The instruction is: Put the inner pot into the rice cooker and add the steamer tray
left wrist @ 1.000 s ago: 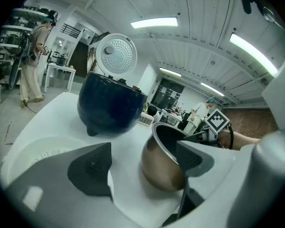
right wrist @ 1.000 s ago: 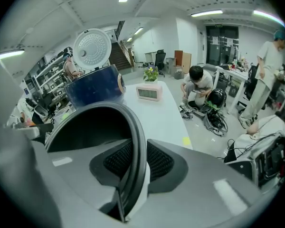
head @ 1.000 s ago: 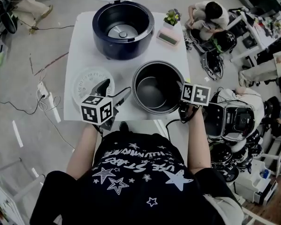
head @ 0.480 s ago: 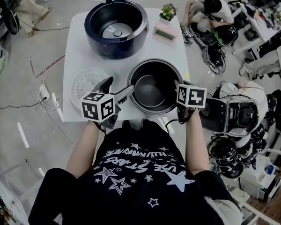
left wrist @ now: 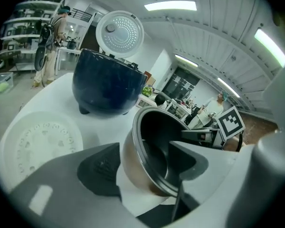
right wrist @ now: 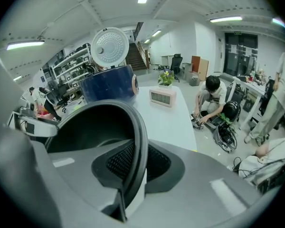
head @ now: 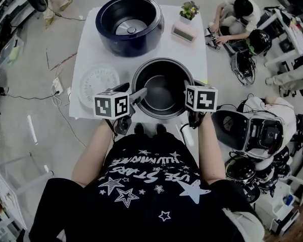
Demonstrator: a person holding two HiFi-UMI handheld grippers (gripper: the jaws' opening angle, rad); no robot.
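Now pinching the inner pot by its right rim

Clamping the right gripper [head: 188, 88] on the inner pot [head: 162, 92], having just been closing its jaws; showing, in the right gripper view [right wrist: 137, 160], the dark rim nipped between both pads. Holding the left gripper [head: 134, 92] spread astride the opposite rim, one finger outside the wall and one inside. Revealing, in the left gripper view alone, a strip of white table [left wrist: 133, 194] between outer pad [left wrist: 100, 167] and wall. Resting the pot near the table's front edge, before the open rice cooker [head: 130, 26], with the steamer tray [head: 98, 84] just beside it on the left.
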